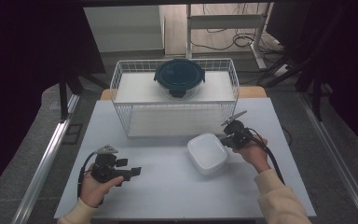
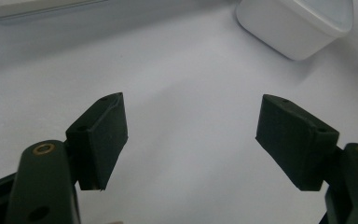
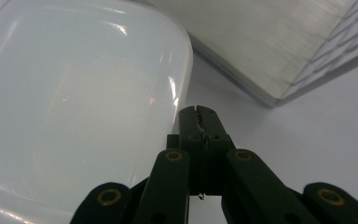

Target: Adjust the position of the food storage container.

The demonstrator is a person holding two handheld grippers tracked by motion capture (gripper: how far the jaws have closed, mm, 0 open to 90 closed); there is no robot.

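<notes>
A white rounded-square container point(image 1: 207, 153) with a translucent lid sits on the pale table point(image 1: 168, 191), right of centre. My right gripper point(image 1: 224, 139) is at its right edge, jaws pressed together with nothing between them. In the right gripper view the shut tips point(image 3: 197, 112) lie right against the container's point(image 3: 74, 116) rim; I cannot tell if they touch it. My left gripper point(image 1: 137, 171) rests low at the front left, pointing right. Its jaws point(image 2: 191, 135) stand wide apart over bare table, and the container point(image 2: 298, 23) lies farther off.
A white wire basket point(image 1: 175, 119) stands at the back of the table, just behind the container. A round container with a dark lid point(image 1: 179, 77) sits in it. The basket's lower edge point(image 3: 270, 46) runs close past my right gripper. Table edges lie left and right.
</notes>
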